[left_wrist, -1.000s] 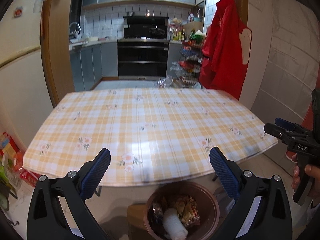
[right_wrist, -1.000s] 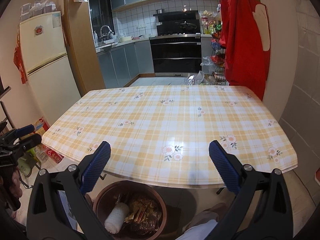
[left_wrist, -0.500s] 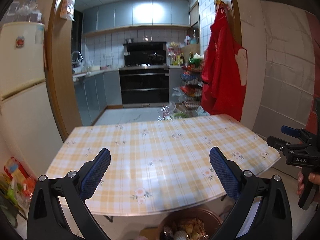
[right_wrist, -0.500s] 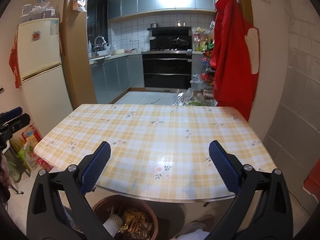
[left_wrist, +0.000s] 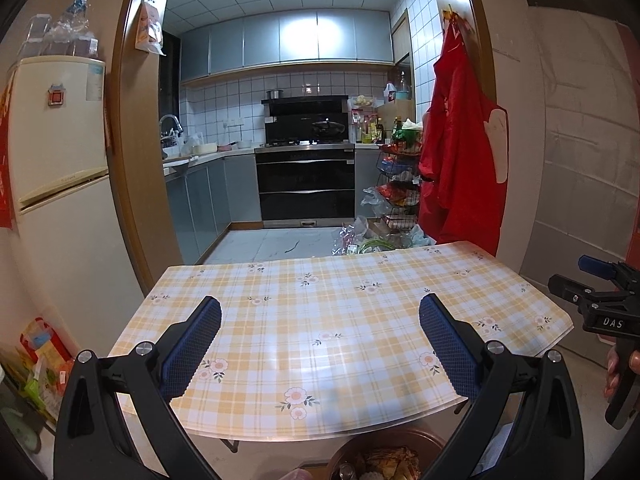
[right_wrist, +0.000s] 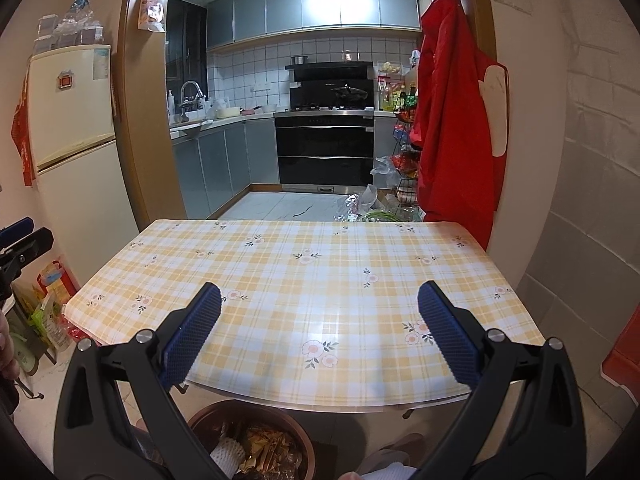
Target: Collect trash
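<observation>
So here's my view, going left to right. Far left of the frame there's the fridge [left_wrist: 60,140] with some snack bags on the floor [left_wrist: 40,364] below it. My left claw [left_wrist: 320,344] sits low in the middle, jaws spread wide with nothing between them. Behind it is the table [left_wrist: 340,312] with its yellow plaid cloth, and I can't spot a single scrap on it. The trash I'm after is all down in the brown bin [right_wrist: 256,444] at the bottom edge, just under the near lip of the table: gold wrappers [right_wrist: 264,448] and a white foam roll [right_wrist: 228,454]. My right claw [right_wrist: 320,340] is wide open and empty too, and it also shows at the far right of the left view [left_wrist: 592,300].

What could go wrong: honestly I think the job looks close to done, so the main risk is missing stuff. There's a heap of plastic bags on the kitchen floor [left_wrist: 376,236] past the far edge of the table, by the wire rack [left_wrist: 400,184], and I can't tell if that's trash or groceries. Grab the wrong thing and I'm binning food. Also the bin looks pretty full, so anything else dropped in could slide off onto the floor.
</observation>
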`<action>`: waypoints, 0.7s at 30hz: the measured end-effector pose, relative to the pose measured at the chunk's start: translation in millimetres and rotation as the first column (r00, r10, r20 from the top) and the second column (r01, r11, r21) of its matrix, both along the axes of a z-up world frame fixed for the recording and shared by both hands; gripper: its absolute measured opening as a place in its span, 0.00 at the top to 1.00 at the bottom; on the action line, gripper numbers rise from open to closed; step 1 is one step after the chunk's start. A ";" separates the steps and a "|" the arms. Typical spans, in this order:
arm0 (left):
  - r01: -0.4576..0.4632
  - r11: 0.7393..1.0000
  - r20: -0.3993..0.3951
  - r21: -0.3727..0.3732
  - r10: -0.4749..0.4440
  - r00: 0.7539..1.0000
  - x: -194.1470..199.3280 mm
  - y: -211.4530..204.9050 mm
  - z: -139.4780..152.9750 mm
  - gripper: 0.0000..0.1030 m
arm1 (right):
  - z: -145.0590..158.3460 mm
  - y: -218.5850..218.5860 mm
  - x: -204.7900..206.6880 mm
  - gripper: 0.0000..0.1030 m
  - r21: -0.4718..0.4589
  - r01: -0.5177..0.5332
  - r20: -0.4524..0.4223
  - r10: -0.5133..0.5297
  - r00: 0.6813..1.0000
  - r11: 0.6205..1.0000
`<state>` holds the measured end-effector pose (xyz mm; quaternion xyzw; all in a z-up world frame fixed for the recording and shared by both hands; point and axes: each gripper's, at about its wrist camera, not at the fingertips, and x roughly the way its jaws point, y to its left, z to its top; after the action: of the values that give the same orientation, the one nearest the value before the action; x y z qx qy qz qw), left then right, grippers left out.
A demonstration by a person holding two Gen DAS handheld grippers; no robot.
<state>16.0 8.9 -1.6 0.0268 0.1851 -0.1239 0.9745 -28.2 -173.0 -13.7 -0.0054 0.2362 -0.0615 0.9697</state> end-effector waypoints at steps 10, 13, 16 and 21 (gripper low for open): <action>-0.002 1.000 0.001 -0.002 0.002 1.000 -0.9 4.8 -0.5 0.06 | 1.5 0.2 0.1 0.06 0.004 0.005 -0.001 -0.005 1.000 1.000; -0.003 1.000 0.005 0.005 0.003 1.000 -1.9 3.7 -0.3 0.06 | 1.6 -0.5 0.3 0.06 0.007 0.008 -0.002 -0.008 1.000 1.000; -0.005 1.000 0.003 0.006 0.005 1.000 -2.0 3.3 -0.4 0.06 | 2.3 -0.3 -0.2 0.06 0.008 0.009 -0.003 -0.009 1.000 1.000; -0.015 1.000 0.000 0.013 0.015 1.000 -1.6 3.4 -0.6 0.06 | 2.3 -0.5 -0.1 0.06 0.008 0.009 -0.005 -0.009 1.000 1.000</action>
<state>14.5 12.3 -2.2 0.0316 0.1859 -0.1155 0.9752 -28.2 -173.5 -11.4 -0.0006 0.2387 -0.0649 0.9689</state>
